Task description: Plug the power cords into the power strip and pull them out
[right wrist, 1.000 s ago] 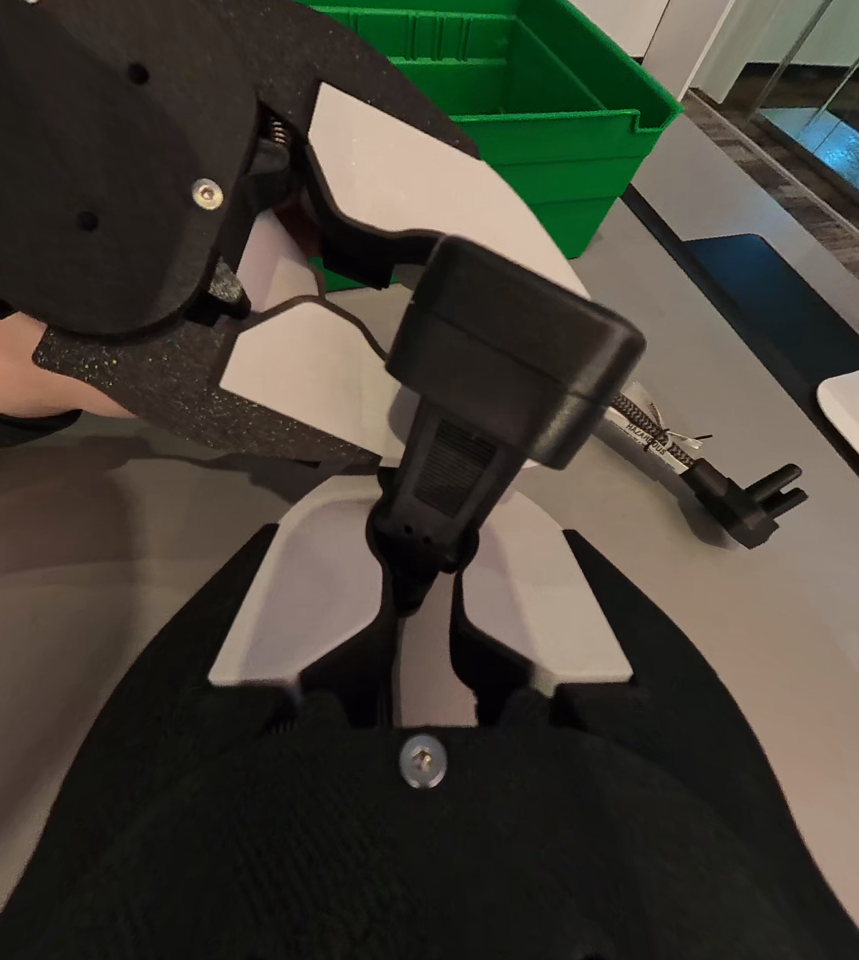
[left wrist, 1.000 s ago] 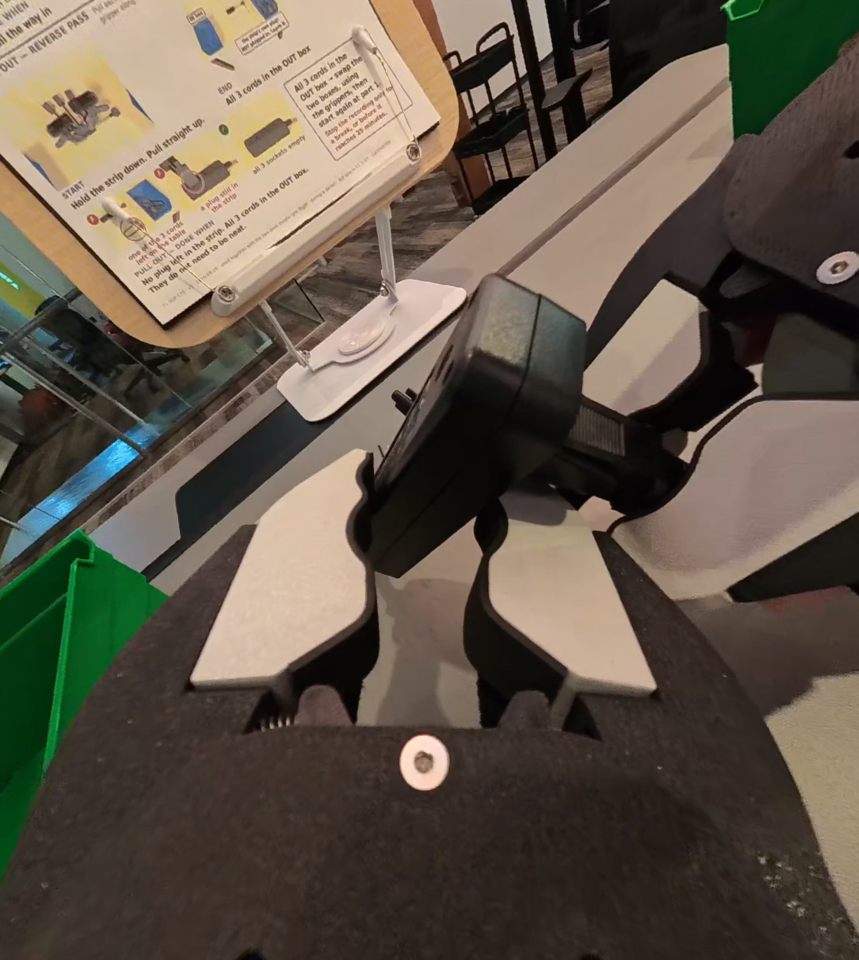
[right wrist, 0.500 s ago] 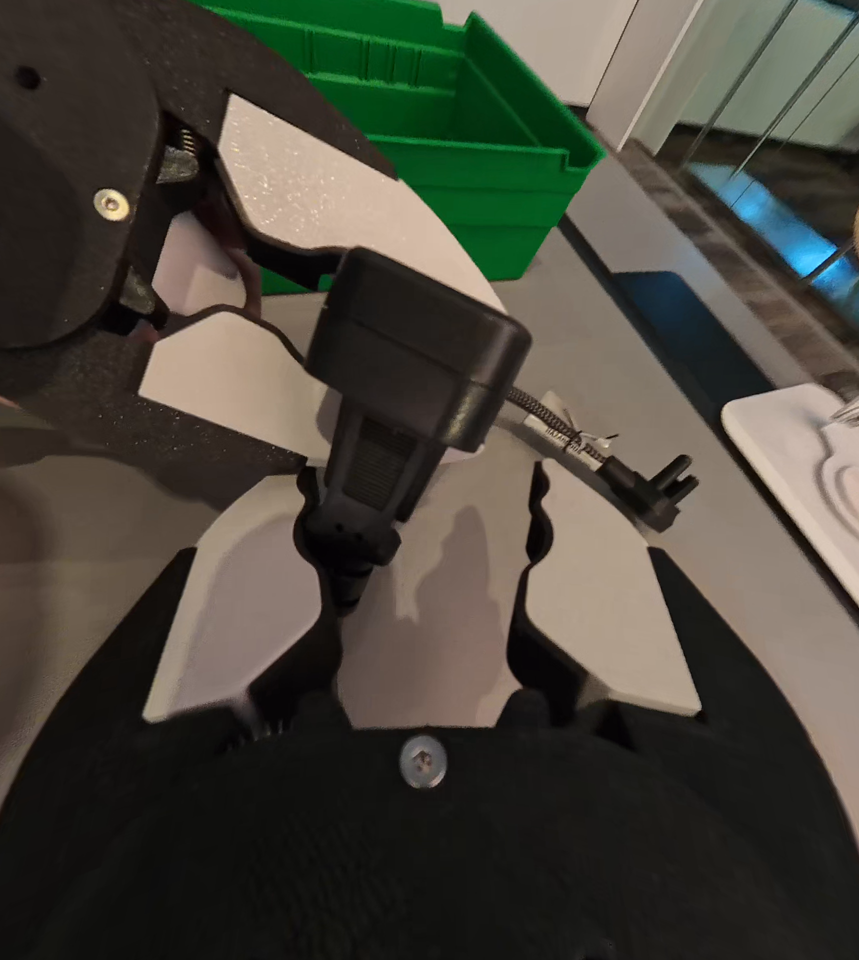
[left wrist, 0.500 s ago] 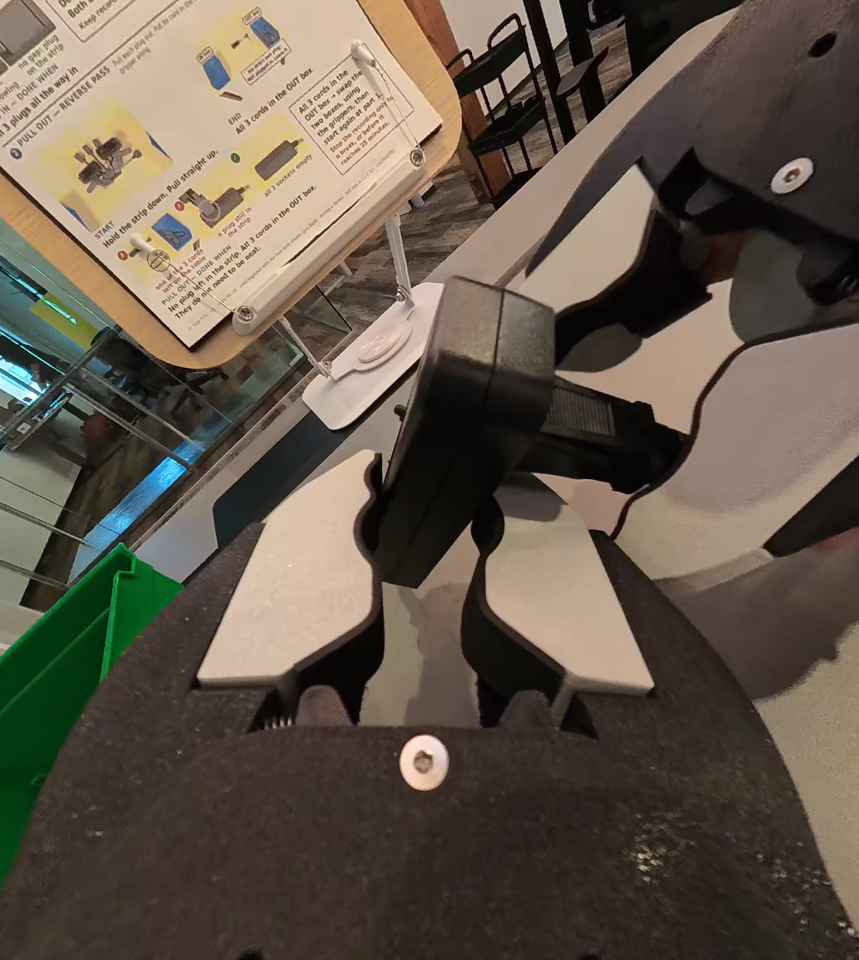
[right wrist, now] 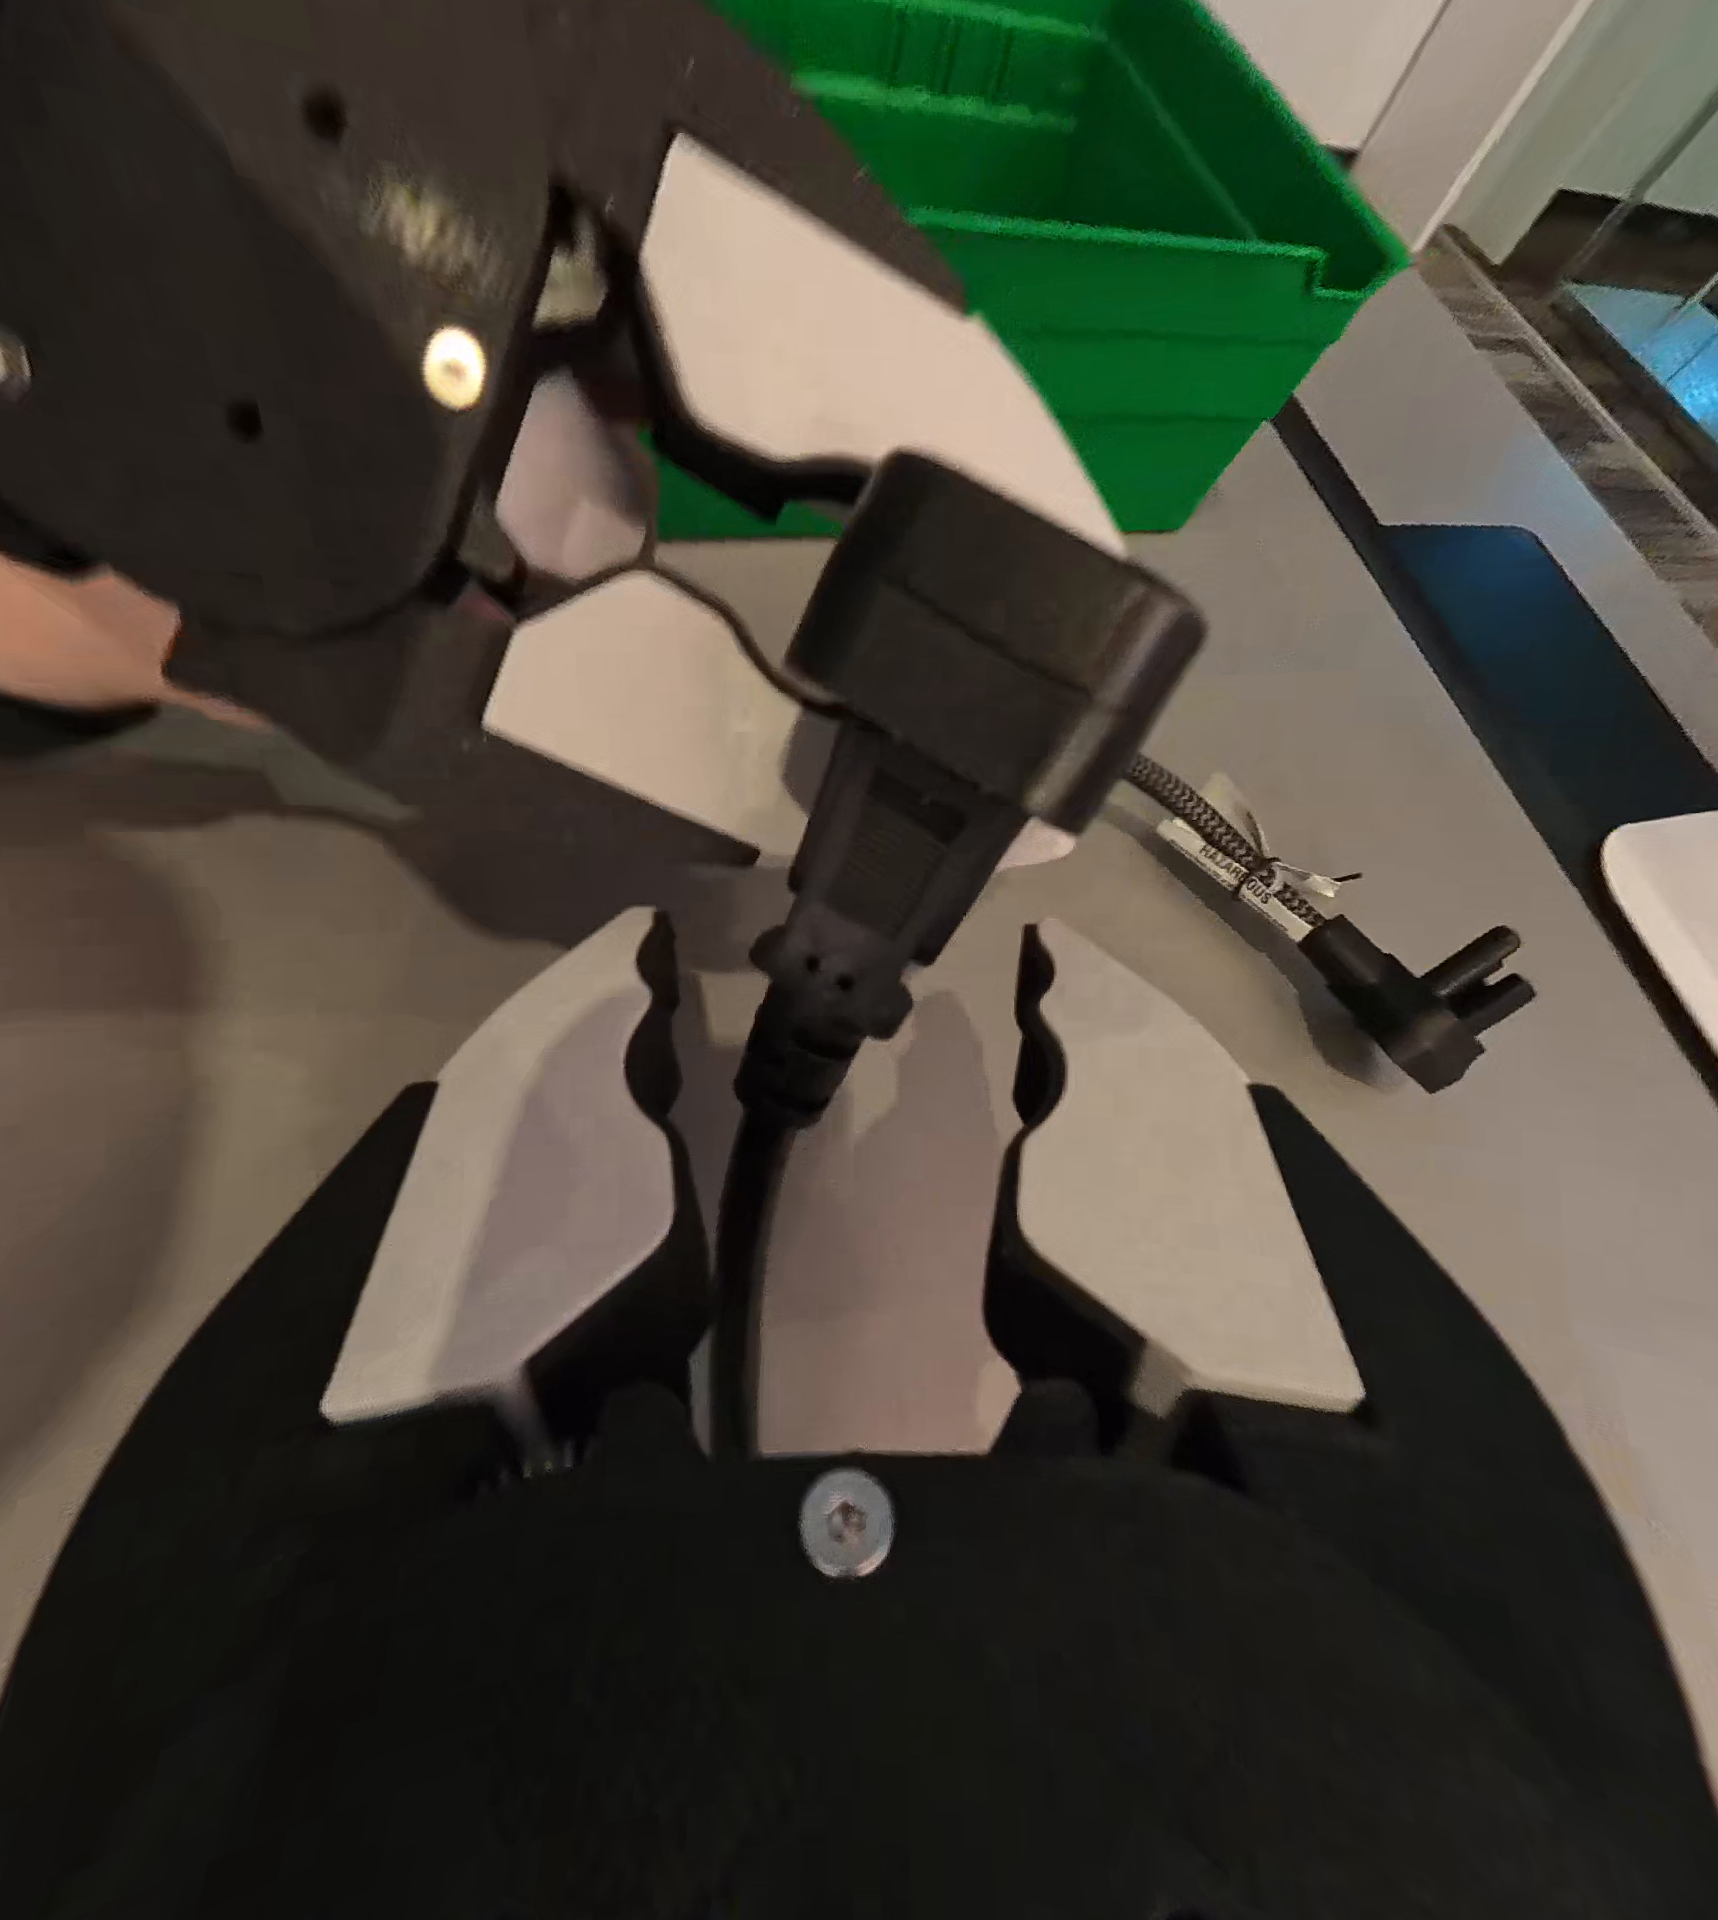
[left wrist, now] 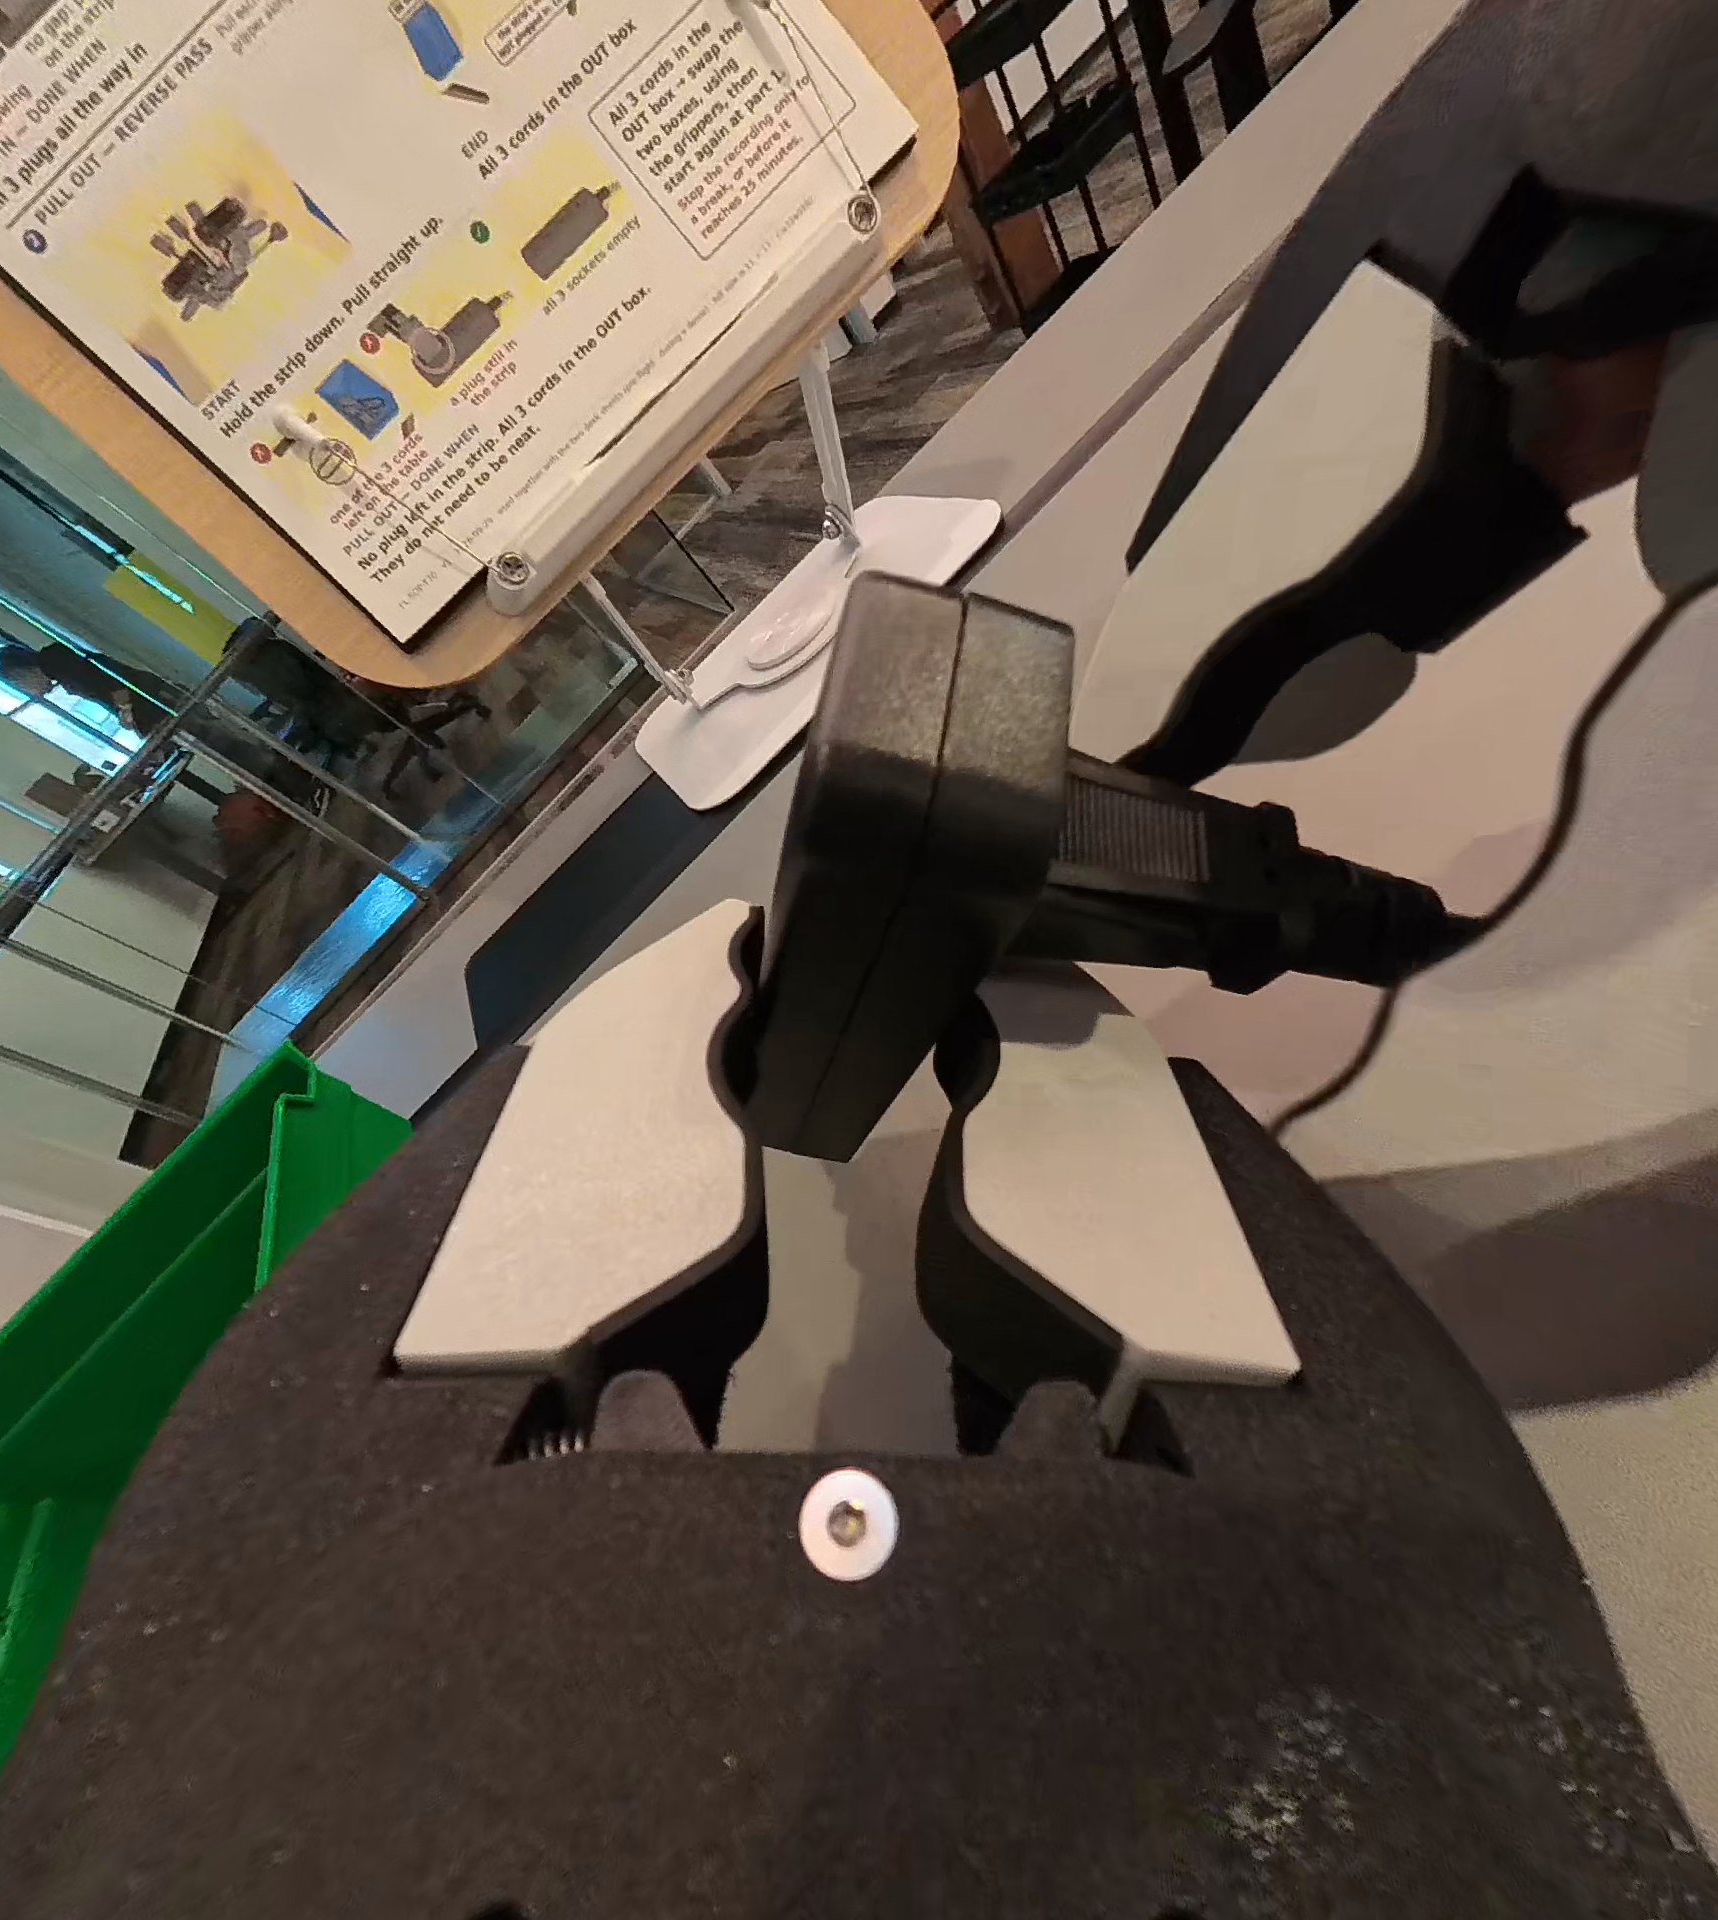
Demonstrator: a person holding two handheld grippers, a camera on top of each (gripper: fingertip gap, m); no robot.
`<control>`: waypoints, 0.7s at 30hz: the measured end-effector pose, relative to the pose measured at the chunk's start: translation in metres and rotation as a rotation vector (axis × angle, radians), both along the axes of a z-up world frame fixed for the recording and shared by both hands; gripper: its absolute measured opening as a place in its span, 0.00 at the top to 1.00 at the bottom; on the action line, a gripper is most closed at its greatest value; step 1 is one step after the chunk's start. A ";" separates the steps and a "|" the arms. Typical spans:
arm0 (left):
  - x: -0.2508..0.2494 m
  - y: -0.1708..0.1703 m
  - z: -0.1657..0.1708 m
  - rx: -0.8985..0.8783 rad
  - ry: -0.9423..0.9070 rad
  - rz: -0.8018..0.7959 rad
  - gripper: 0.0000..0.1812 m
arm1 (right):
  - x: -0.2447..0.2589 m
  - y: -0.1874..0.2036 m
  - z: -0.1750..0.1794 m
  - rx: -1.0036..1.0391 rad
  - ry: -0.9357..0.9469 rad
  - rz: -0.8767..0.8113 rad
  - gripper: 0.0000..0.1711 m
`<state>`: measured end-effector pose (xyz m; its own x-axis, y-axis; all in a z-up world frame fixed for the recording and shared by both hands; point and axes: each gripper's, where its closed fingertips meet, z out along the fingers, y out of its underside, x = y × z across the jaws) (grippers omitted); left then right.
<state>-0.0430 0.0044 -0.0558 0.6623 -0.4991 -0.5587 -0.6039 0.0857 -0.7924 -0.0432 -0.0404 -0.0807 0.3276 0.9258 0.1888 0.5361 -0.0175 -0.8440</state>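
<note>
Overhead, the left gripper point(left wrist: 839, 1023) fingers clamp a boxy black plastic power strip point(left wrist: 912, 862) above the smooth grey bench point(right wrist: 1457, 1195); the right gripper point(right wrist: 839, 971) fingers stand apart around its plugged black cord point(right wrist: 839, 935), by a glass railing point(left wrist: 211, 831).

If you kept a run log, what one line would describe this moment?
left gripper: shut on power strip | right gripper: open around plugged-in power cord | spare plug: on table
</note>
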 end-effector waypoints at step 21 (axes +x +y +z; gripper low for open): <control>0.013 -0.005 -0.001 0.006 0.023 -0.022 0.83 | 0.001 0.006 -0.013 -0.019 -0.071 -0.159 0.88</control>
<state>-0.0299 -0.0004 -0.0566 0.6381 -0.5102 -0.5766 -0.6199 0.1036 -0.7778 -0.0417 -0.0347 -0.0940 0.4567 0.8669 0.1999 0.5837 -0.1224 -0.8027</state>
